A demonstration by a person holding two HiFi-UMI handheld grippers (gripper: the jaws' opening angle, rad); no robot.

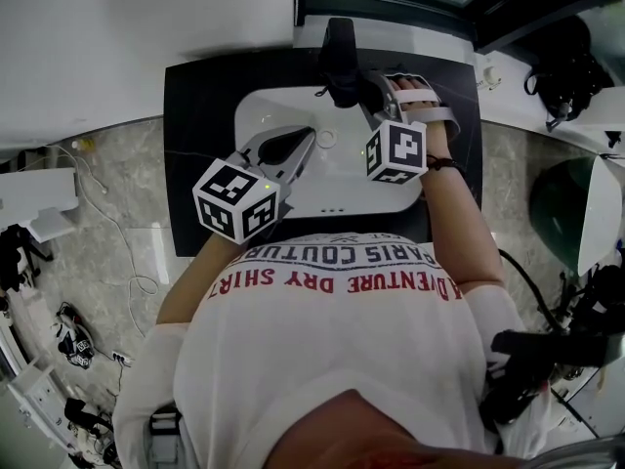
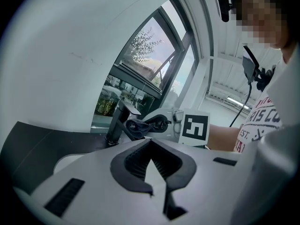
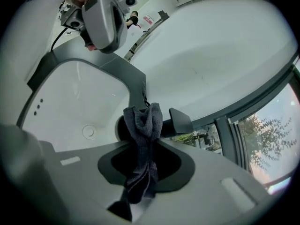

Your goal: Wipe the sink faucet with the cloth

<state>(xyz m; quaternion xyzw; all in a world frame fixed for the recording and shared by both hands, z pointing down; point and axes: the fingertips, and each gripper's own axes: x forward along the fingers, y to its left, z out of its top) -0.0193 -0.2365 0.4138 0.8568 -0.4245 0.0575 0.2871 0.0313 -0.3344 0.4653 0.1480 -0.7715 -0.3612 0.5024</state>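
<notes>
- the right gripper [image 1: 369, 94] is clamped on a dark grey cloth [image 1: 349, 92]; in the right gripper view its jaws close on the folded cloth [image 3: 143, 149], which runs up between them and bunches out past the right gripper's [image 3: 145, 142] tips.
- the bunched end of the cloth sits against the black faucet [image 1: 340, 45] at the back of the sink [image 1: 342, 179]. in the right gripper view it covers the middle of the faucet [image 3: 180, 121], whose flat spout sticks out to the cloth's right.
- from the left gripper view, the cloth [image 2: 136, 128] is pressed to the side of the upright faucet [image 2: 117, 121], just under the spout, with the right gripper [image 2: 161, 123] behind it and its marker cube [image 2: 194, 128] facing the camera.
- the left gripper [image 1: 298, 145] has its jaws together with nothing between them; its own view shows the ribbed pads meeting at the left gripper's [image 2: 150, 144] tips.
- that gripper hovers over the left half of the white basin, apart from the faucet and the cloth. it shows at the top of the right gripper view as a grey body [image 3: 105, 13] above the basin [image 3: 70, 102].
- the sink is set into a black table [image 1: 195, 145] against a white wall, and its round drain [image 3: 89, 131] lies in front of the faucet base.
- a window [image 2: 154, 55] with dark frames rises behind the faucet, with trees outside.
- the person's right hand [image 1: 422, 101] grips the right gripper's handle beside the faucet.
</notes>
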